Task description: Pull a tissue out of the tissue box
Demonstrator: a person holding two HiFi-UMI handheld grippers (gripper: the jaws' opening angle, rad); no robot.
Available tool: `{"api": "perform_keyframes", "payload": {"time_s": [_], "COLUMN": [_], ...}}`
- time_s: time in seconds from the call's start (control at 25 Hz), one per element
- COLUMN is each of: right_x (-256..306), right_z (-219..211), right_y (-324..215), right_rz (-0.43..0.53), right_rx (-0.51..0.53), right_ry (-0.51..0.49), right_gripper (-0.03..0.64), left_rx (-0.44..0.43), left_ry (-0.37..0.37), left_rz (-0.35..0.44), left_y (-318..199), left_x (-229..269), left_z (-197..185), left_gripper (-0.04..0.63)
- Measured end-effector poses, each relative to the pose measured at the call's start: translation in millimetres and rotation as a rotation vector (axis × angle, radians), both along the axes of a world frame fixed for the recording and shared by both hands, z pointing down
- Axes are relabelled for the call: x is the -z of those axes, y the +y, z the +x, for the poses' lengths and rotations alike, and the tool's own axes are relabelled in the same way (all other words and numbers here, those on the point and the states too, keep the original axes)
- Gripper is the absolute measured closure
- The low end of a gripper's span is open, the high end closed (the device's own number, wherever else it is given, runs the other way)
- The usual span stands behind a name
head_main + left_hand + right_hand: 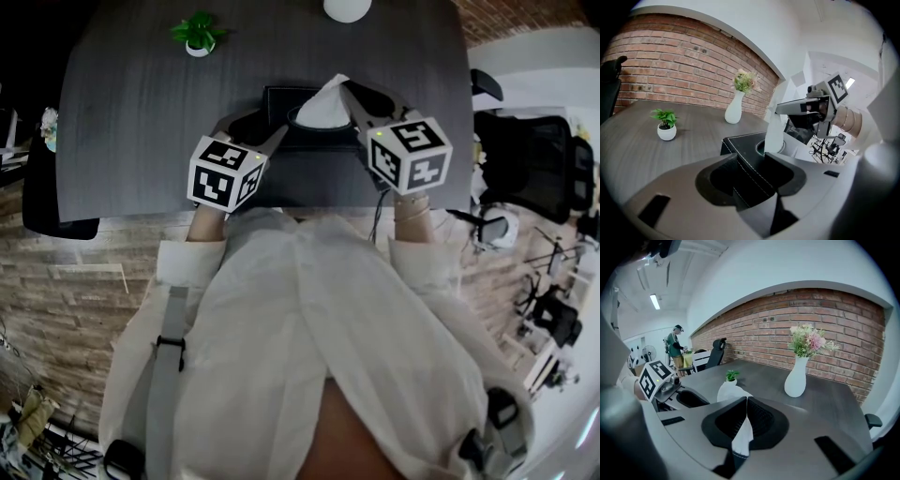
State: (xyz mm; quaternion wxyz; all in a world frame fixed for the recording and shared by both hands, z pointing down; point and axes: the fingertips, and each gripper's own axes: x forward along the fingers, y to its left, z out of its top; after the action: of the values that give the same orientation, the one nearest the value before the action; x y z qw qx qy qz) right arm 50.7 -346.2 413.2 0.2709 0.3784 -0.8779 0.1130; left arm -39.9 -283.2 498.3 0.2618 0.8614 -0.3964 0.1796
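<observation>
White tissue (323, 105); black tissue box (740, 145), white stitching; dark grey woodgrain table (141, 122); white vase (796, 377).

The left grey two-jaw gripper (747, 158) slants downward, its jaws clamped across a corner of the black stitched tissue box (740, 142). The right grey gripper (744, 402) also slants downward, its jaws pinched together on the white tissue (741, 437).

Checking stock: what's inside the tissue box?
One white tissue sticks up from the tissue box opening, pinched in the right claw. Any tissues further down are hidden by the box's black top.
</observation>
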Motion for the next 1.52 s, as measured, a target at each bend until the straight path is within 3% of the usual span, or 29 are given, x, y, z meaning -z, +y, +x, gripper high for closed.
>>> {"api": "perform_keyframes", "payload": {"time_s": [0.96, 1.52], "right_x": [50.4, 73.2], "right_z": [-7.9, 4.2], "right_y": [-20.0, -18.3], "right_rz": [0.101, 0.130], "right_rx": [-0.015, -0.075], "right_ry": [-0.127, -0.227], "right_gripper": [0.606, 0.606], "left_rx": [0.007, -0.050], "left_ry": [-0.003, -0.023], "left_rz": [-0.003, -0.040], "left_y": [-0.7, -0.4], "left_x": [-0.8, -1.3], "left_z": [-2.0, -3.5], "left_gripper": [0.414, 0.414]}}
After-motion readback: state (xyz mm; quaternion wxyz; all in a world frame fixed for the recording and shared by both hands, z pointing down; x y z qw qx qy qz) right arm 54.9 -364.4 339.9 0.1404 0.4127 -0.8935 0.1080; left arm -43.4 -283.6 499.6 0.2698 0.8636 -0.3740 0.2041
